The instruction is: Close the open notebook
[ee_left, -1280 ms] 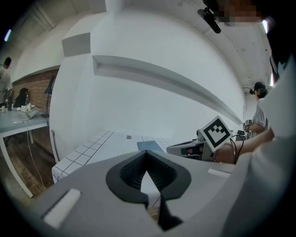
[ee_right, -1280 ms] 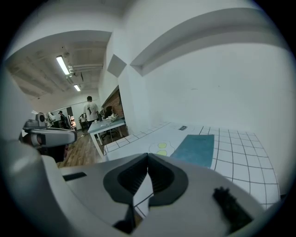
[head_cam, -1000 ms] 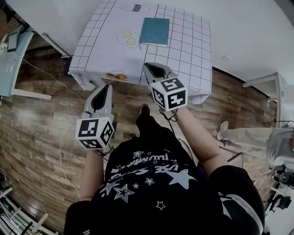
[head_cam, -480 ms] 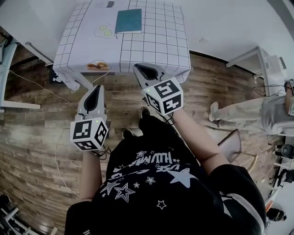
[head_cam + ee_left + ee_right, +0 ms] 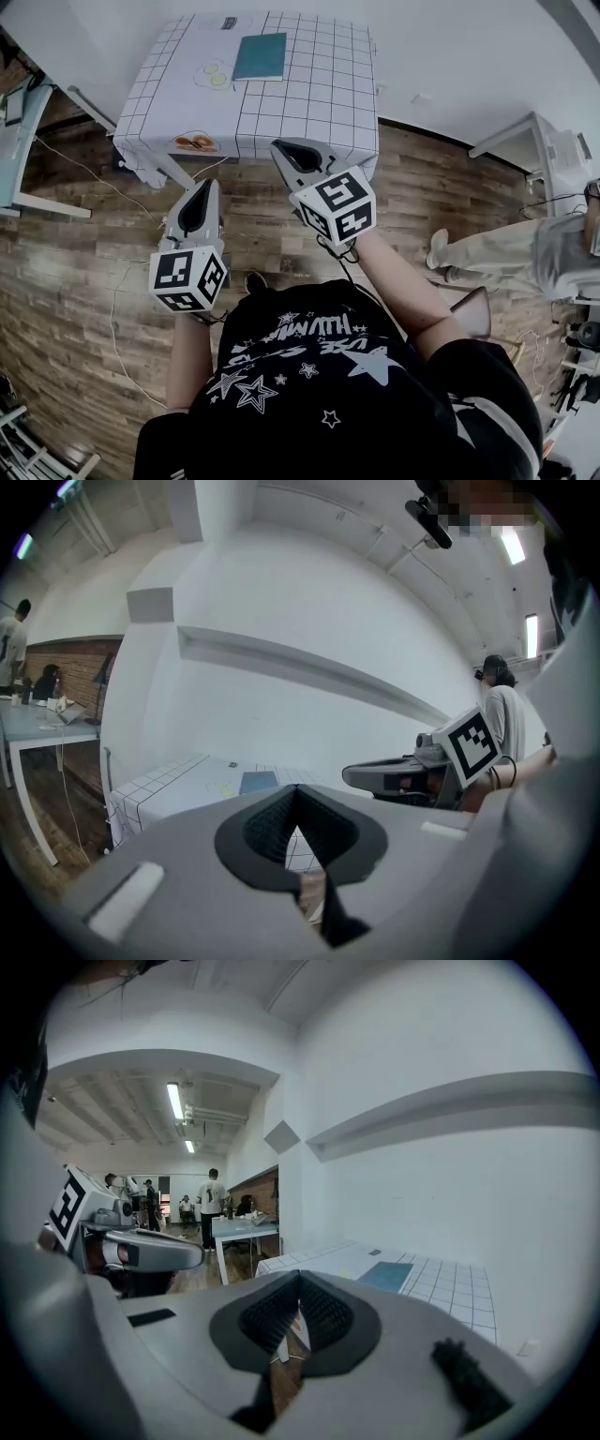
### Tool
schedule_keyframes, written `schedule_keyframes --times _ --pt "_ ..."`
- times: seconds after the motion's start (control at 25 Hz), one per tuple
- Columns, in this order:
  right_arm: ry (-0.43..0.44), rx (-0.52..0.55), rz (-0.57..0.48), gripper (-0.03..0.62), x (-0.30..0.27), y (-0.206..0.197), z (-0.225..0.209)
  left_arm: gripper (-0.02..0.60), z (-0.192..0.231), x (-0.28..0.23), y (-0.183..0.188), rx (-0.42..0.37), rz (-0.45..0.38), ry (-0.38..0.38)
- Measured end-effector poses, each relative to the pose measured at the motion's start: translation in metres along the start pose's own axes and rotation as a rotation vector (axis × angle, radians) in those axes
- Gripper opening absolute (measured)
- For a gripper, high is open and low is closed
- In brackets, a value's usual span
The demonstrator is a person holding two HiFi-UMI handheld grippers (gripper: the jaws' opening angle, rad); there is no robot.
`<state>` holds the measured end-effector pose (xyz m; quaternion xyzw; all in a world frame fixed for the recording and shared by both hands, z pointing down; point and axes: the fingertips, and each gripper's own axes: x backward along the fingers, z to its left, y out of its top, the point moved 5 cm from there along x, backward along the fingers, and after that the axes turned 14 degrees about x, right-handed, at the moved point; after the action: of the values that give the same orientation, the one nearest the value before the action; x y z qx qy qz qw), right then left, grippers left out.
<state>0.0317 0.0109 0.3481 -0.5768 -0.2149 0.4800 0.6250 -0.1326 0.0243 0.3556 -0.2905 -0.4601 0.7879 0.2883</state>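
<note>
The wooden floor [image 5: 75, 272] fills most of the head view. The table [image 5: 319, 84], covered with a grid-patterned cloth, stands against the white wall at the top. The left gripper [image 5: 208, 183] and right gripper [image 5: 277, 145] are both held over the floor, short of the table's near edge. Each has its jaws pressed together with nothing between them. The teal notebook [image 5: 260, 56] lies flat on the far part of the table, cover up, well apart from both grippers.
</note>
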Motion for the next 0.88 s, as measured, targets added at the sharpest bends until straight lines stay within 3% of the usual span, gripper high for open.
schedule_keyframes --times 0.88 --pt "0.154 0.054 -0.043 0.014 0.141 -0.047 -0.017 0.009 -0.15 0.028 -0.063 -0.013 -0.077 0.116"
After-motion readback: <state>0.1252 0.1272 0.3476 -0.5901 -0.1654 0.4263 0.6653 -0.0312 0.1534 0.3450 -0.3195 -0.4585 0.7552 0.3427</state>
